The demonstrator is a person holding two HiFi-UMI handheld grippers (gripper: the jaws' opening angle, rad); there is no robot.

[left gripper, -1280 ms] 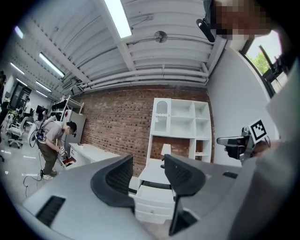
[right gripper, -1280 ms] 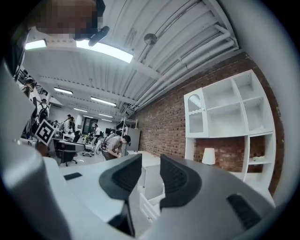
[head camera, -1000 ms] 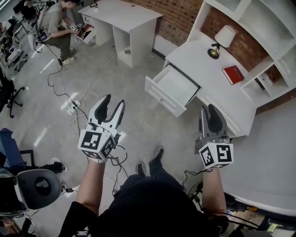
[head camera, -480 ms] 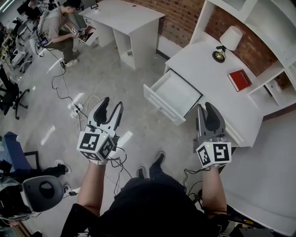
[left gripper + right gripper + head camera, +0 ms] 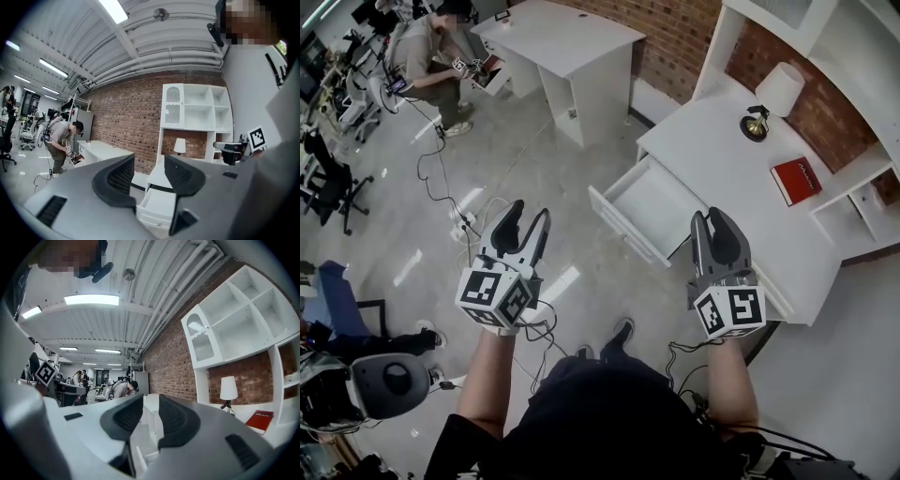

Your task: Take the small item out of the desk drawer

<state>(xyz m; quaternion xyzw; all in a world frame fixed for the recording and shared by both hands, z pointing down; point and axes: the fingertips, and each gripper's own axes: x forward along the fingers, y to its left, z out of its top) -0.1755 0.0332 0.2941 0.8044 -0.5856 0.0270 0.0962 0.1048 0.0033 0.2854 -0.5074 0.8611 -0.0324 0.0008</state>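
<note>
- Person (image 5: 427,47) crouched at the far upper left of the head view, one only, beside a second white desk (image 5: 572,37)
- Left tongs (image 5: 529,212) held over the floor (image 5: 487,141), released, the jaws wide apart with nothing between them
- Drawer (image 5: 652,202), one, pulled out of the white surface (image 5: 722,159); it opens toward the lower left of the head view, and its long axis runs along the surface's front edge, upper left to lower right
- Drawer is white all over, a shallow open tray with a flat front panel; the small item cannot be made out inside it in any view
- Right tongs (image 5: 709,217) just right of the drawer, seen over the surface's front edge; the jaws are closing, a narrow gap between them and nothing in it
- Two tongs in all, both empty
- One lamp (image 5: 776,89) with a white shade and one red book (image 5: 797,180) rest well apart on the surface, below white shelves (image 5: 853,37)
</note>
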